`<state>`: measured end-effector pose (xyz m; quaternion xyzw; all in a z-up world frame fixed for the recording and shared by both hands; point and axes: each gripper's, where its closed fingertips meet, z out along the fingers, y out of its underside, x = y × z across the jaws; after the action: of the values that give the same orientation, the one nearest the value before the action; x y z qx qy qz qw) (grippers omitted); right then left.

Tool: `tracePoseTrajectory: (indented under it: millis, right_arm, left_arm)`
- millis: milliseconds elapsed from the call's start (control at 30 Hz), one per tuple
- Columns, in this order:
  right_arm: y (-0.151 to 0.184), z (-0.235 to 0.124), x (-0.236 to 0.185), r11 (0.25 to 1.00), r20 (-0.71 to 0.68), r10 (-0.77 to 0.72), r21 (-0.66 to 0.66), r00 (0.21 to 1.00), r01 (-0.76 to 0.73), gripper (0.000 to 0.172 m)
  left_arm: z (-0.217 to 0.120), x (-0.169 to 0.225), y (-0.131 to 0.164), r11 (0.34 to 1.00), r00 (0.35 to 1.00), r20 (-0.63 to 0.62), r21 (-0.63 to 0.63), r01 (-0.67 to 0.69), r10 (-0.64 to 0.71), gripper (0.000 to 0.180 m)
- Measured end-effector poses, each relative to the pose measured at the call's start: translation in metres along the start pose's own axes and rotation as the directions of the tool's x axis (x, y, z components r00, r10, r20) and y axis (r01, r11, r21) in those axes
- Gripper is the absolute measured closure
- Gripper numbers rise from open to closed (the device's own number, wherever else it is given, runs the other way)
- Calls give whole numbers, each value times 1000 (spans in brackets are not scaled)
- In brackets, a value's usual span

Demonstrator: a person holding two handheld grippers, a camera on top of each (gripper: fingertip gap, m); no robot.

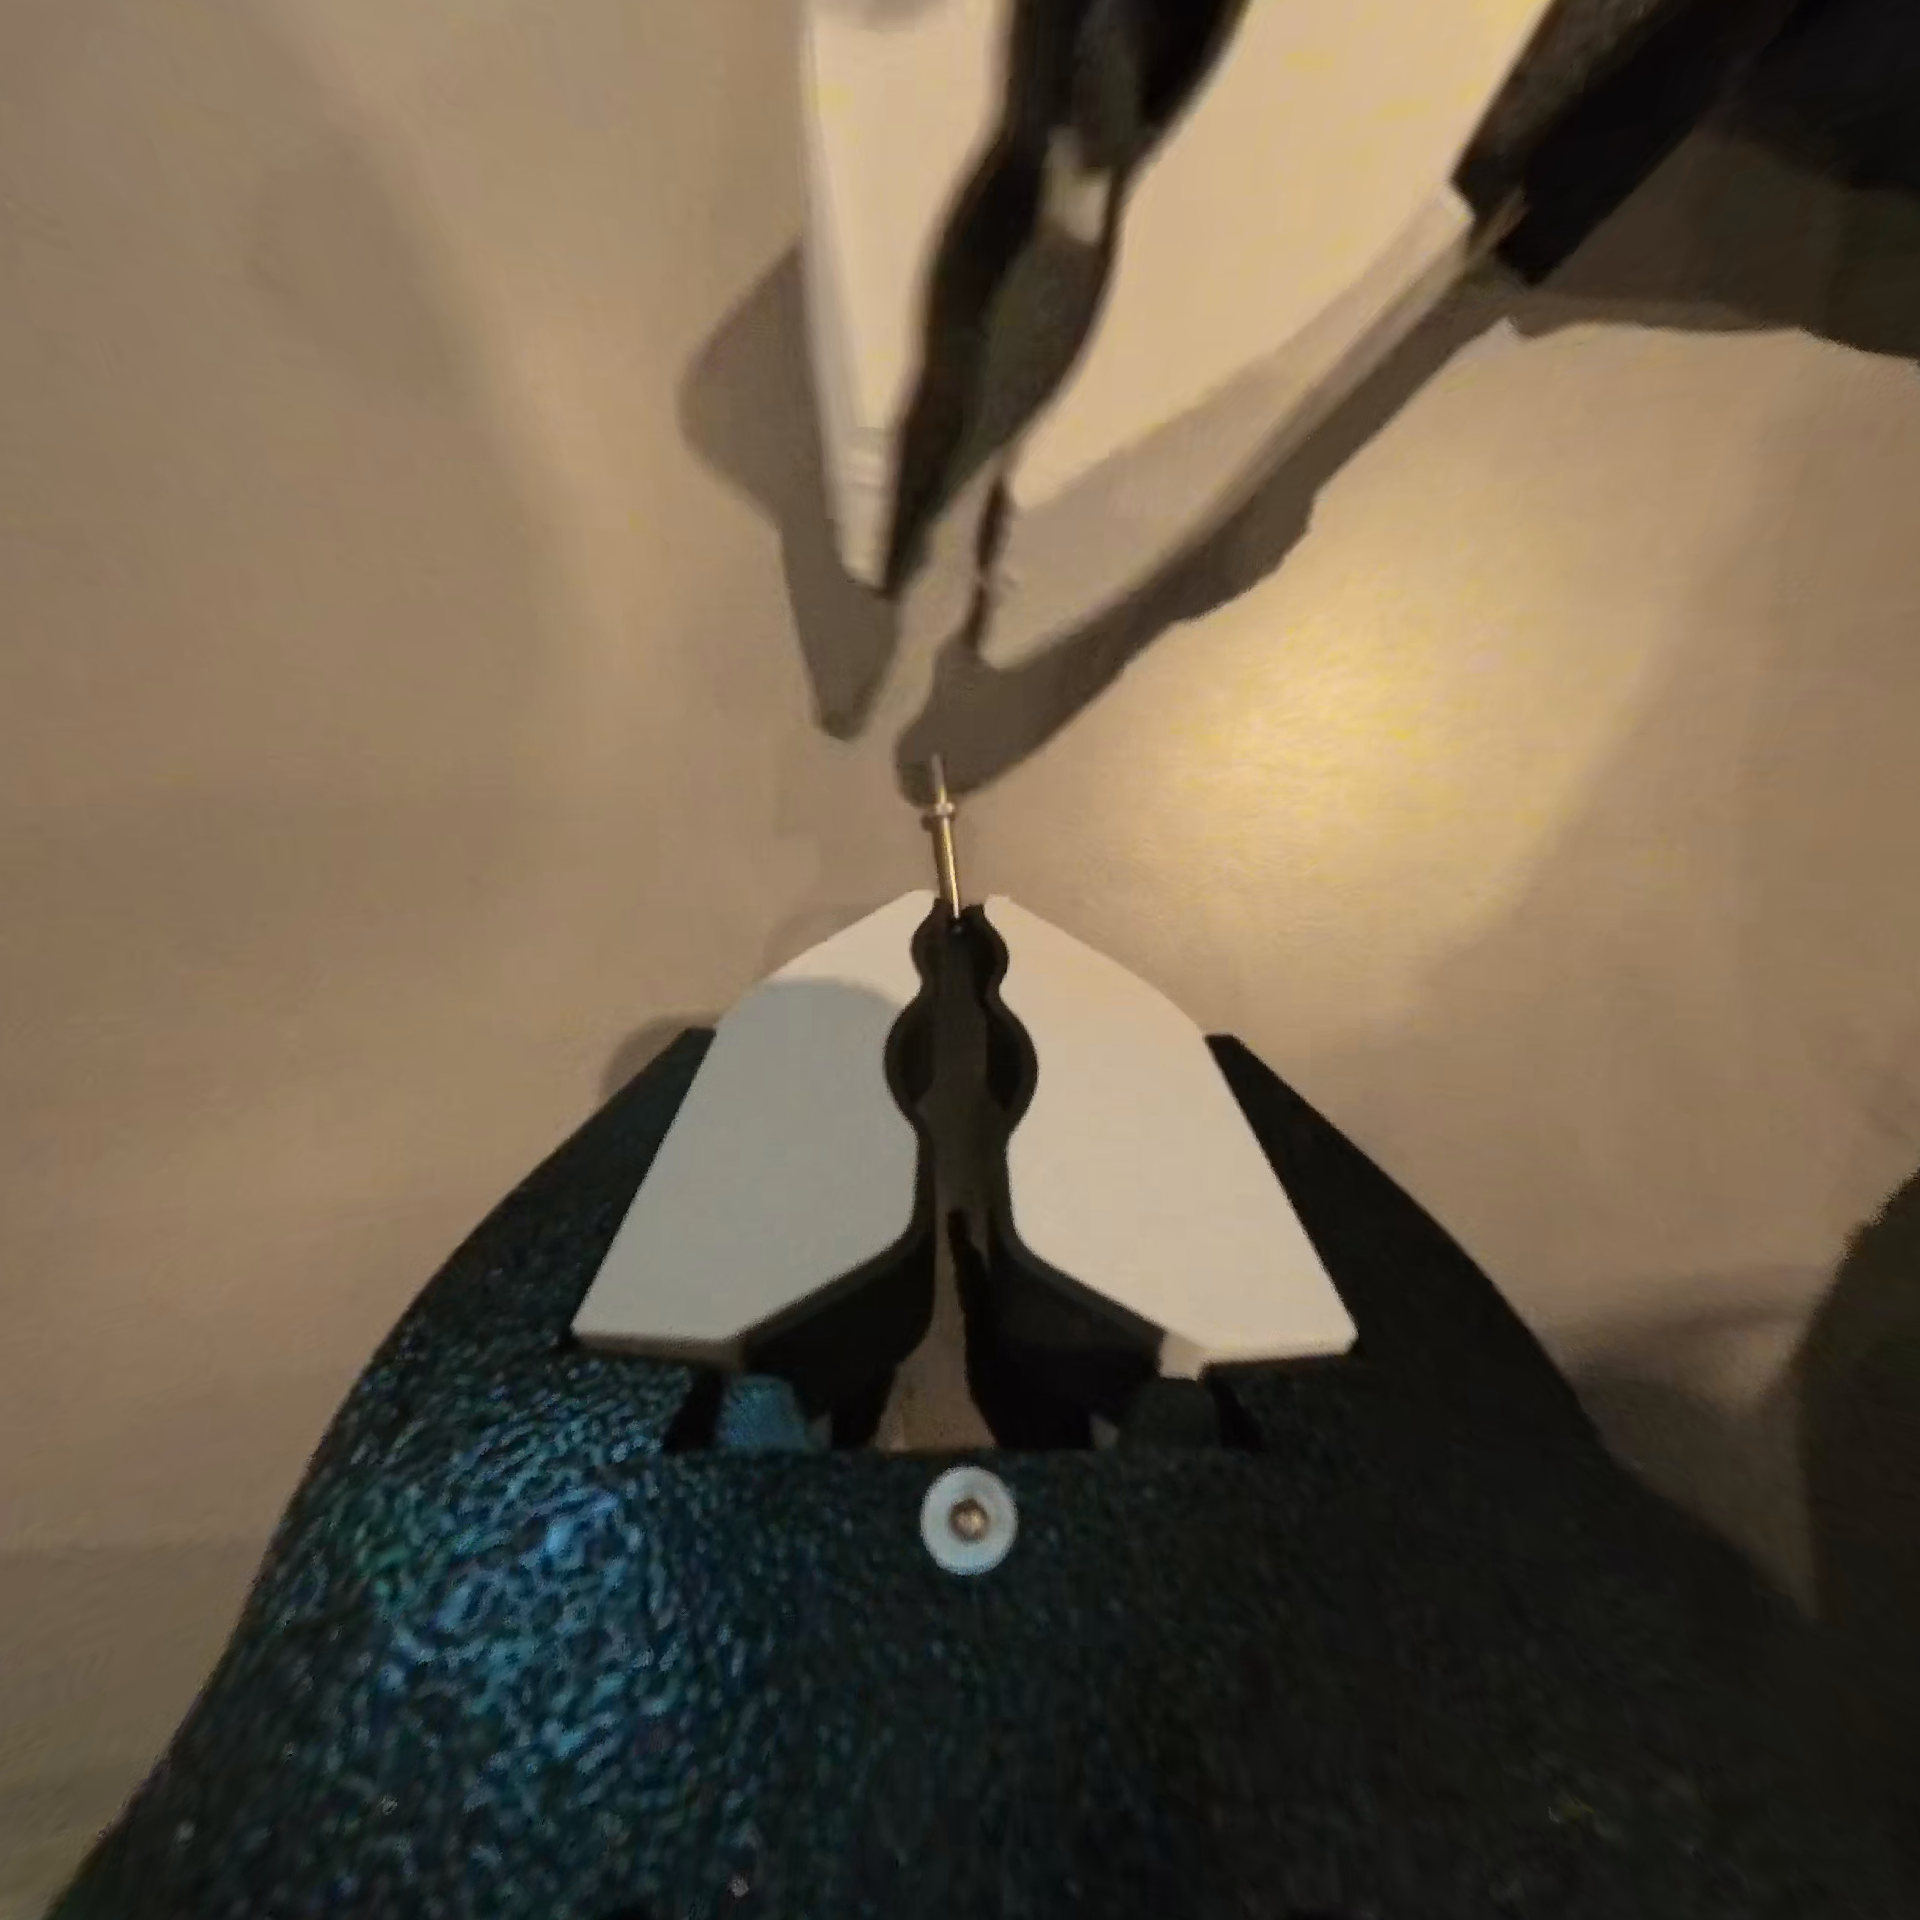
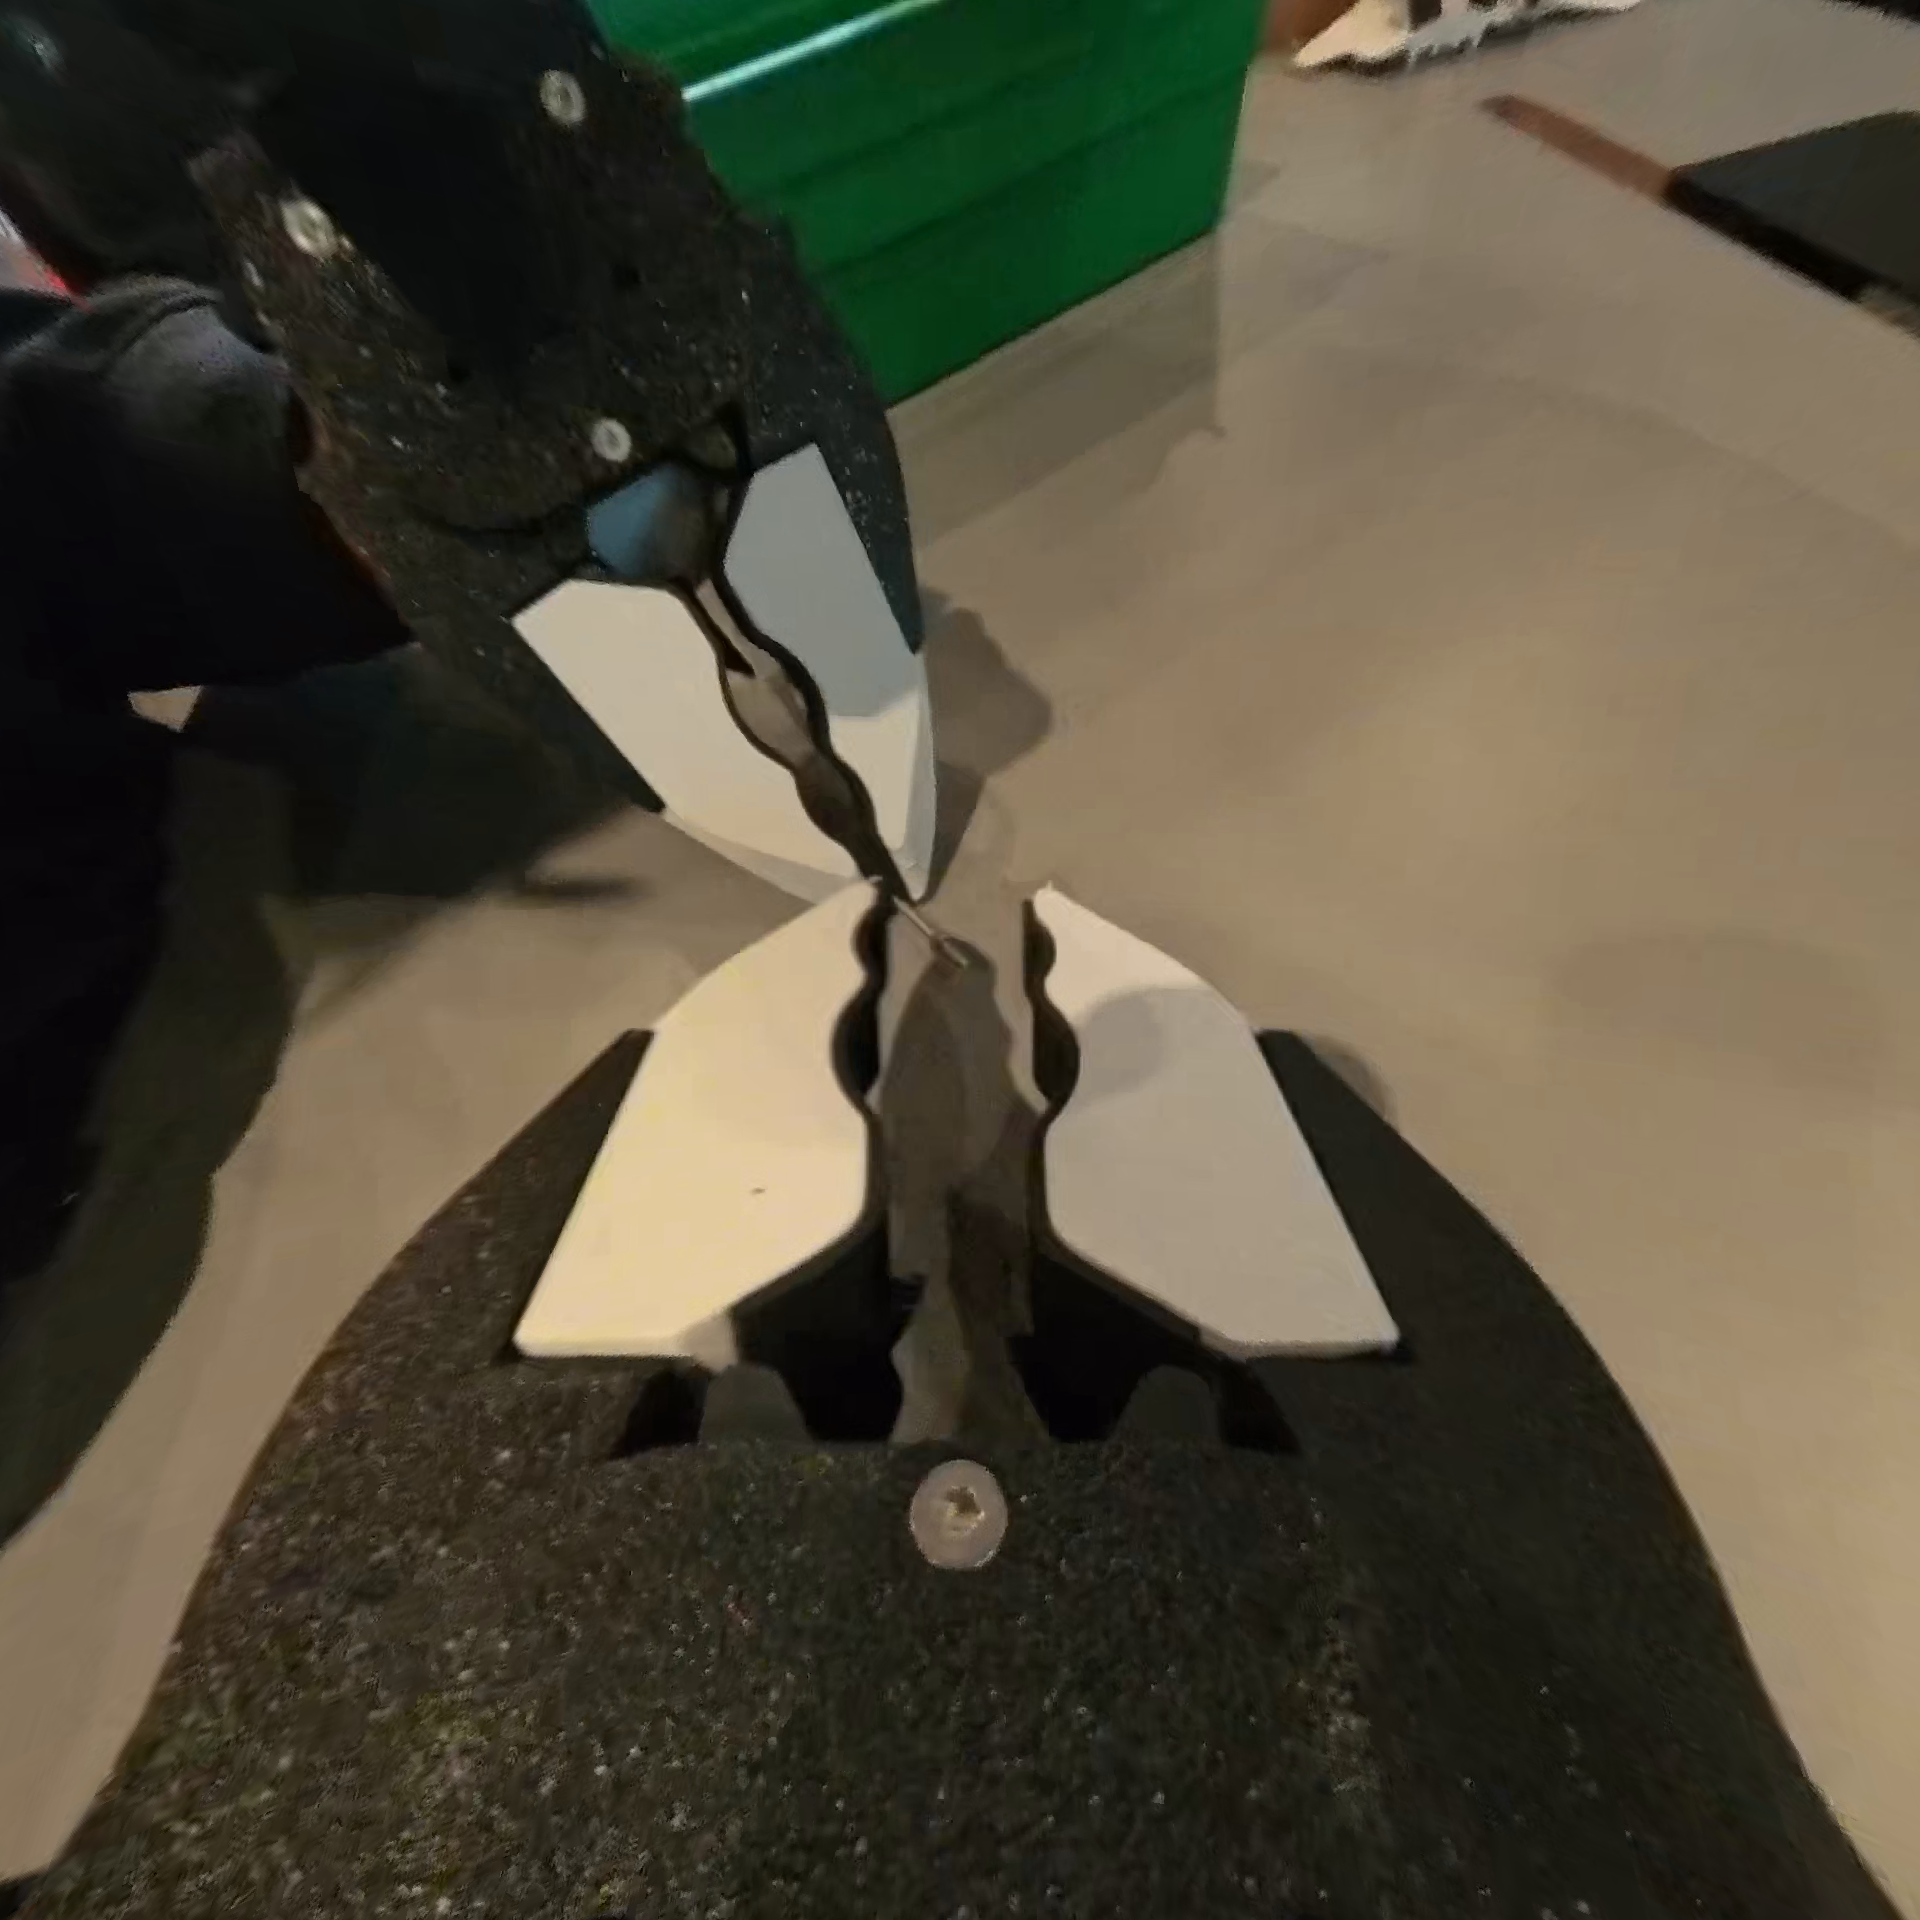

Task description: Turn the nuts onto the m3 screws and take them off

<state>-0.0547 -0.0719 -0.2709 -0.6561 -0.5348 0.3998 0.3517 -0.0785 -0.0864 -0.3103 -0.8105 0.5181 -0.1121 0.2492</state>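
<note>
The left gripper has its fingers pressed together on the head end of a thin m3 screw, which is held up in the air above the grey table. A nut sits on the thread near the free tip. The right gripper has its fingers spread on either side of that tip, not touching the nut. I judge one nut is threaded on, and taking it off is still left.

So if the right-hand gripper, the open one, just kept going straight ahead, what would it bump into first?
Probably the nut on the thin screw held by the left gripper; it already sits between the open right gripper's fingertips. Depth is hard to judge.
</note>
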Motion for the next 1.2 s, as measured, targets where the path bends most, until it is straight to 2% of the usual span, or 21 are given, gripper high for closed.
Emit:
tracePoseTrajectory:
  millis: [33, 200, 300, 467, 500, 700, 800, 833, 1200]
  right_arm:
    - [3, 1, -4, 1000, 28, -4, -20, 1000, 5, 145]
    - [10, 4, -21, 995, 112, -68, -71, 991, 76, 145]
    - [17, 6, -27, 990, 154, -67, -113, 986, 85, 149]
    - [17, 6, -37, 991, 215, -41, -119, 976, 68, 160]
    - [18, 6, -38, 990, 220, -39, -124, 975, 68, 166]
    - [14, 4, -35, 990, 193, -72, -107, 979, 93, 167]
    - [13, 4, -33, 990, 174, -84, -100, 981, 103, 167]
    - [11, 4, -33, 990, 172, -86, -93, 981, 103, 167]
    - [8, 4, -36, 990, 187, -99, -79, 977, 115, 167]
  left_arm:
    - [0, 4, -2, 1000, 1000, -28, 27, -11, 12, 177]
    - [-10, 17, -14, 979, 987, -80, 157, -128, 142, 177]
    - [-16, 19, -18, 959, 973, -41, 186, -216, 227, 177]
    - [-21, 25, -24, 934, 956, -33, 227, -277, 291, 178]
    - [-21, 26, -24, 931, 954, -34, 232, -282, 297, 178]
    - [-21, 26, -27, 933, 963, -51, 267, -241, 263, 176]
    - [-18, 19, -24, 952, 974, -50, 229, -204, 221, 156]
    - [-16, 18, -22, 955, 973, -49, 213, -209, 224, 153]
    - [-15, 25, -26, 936, 954, -36, 206, -285, 299, 167]
